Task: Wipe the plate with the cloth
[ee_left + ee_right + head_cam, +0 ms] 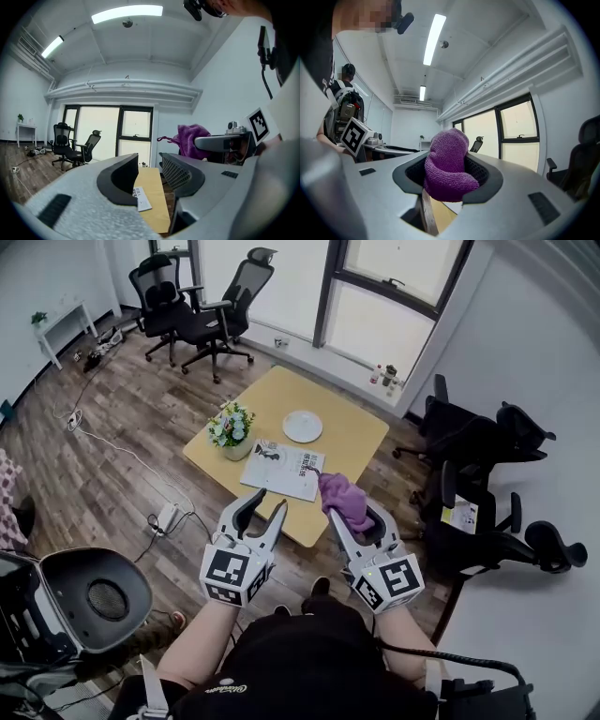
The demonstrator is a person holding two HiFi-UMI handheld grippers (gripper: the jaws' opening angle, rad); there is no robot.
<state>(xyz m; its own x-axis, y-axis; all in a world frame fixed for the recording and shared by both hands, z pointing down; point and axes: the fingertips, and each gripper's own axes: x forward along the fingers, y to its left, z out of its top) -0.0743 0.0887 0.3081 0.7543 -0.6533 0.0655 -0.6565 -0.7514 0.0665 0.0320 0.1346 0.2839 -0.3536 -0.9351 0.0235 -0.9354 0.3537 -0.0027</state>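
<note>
Jaws of the right gripper pinch the cloth; left gripper jaws spread, empty, above the worktop with the plate.

1. Pouring in bright and even from the far windows, washing out their panes.
2. Glowing overhead from ceiling strip lights.
3. Bending strongly and darkening at every edge.
4. Blurring softly nearest the lens.

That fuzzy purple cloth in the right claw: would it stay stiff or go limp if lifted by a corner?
Probably limp: the fuzzy purple cloth bunches and folds over itself where the right claw pinches it. Its looped, towel-like weave suggests it is light for its bulk and grippy rather than slippery, so it seems unlikely to slide out.
</note>
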